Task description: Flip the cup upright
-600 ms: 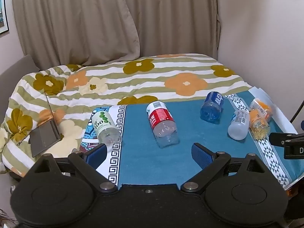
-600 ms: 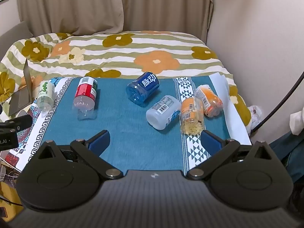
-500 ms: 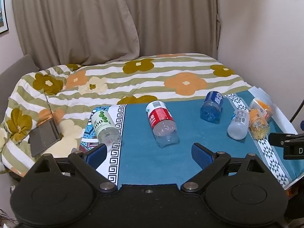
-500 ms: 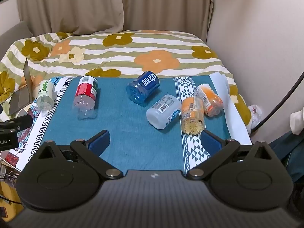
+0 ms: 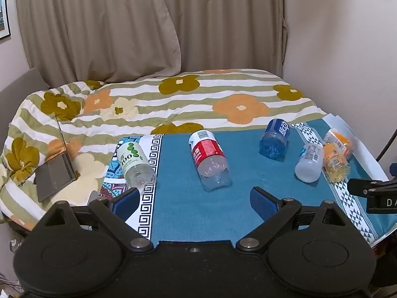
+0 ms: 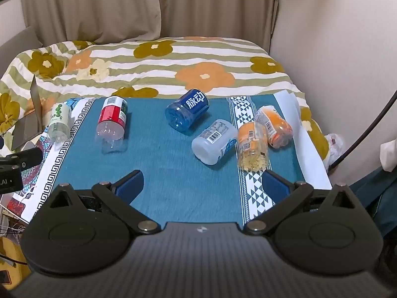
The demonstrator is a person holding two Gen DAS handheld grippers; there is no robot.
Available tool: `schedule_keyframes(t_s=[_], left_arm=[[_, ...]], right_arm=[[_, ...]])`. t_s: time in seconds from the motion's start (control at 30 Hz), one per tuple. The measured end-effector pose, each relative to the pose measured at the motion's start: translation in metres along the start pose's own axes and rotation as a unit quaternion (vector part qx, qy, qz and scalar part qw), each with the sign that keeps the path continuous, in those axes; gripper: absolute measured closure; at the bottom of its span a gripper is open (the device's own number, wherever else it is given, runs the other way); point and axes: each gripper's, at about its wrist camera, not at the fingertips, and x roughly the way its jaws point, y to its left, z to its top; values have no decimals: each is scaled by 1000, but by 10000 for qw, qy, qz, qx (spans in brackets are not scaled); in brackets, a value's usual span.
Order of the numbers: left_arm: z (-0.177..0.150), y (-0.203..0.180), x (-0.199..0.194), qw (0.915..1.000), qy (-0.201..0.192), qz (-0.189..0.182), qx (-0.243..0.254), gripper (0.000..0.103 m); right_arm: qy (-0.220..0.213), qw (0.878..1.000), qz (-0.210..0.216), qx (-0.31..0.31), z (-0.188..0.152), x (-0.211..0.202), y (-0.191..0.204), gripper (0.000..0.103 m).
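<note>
Right wrist view: six cut-bottle cups, red-label cup (image 6: 112,121) included, lie sideways; none upright.
Right gripper (image 6: 202,182): spread, empty.
Left gripper (image 5: 196,200): spread, empty.

Beige curtains (image 5: 153,24) hang ahead, beyond claw. Flower-striped quilt (image 5: 173,99) covers bed below curtains. Plain pale wall (image 6: 335,29) to right. Framed picture (image 5: 4,12) far upper left. Light even, indoor.
</note>
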Motion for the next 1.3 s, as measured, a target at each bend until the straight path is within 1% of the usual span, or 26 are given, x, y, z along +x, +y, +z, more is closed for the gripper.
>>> schedule_keyframes(t_s=[0.83,1.0,1.3], left_arm=[[0,4,2,10000,4,-5,7,5],[4,6,4,10000,11,-10,35,5],[4,4,4,10000,13,-1,31,5]], right_arm=[[39,10000,17,22,3,1,0,0],[48,10000,10,11,-2,3,6,0],[58,10000,10,11,-3,4,7,0]])
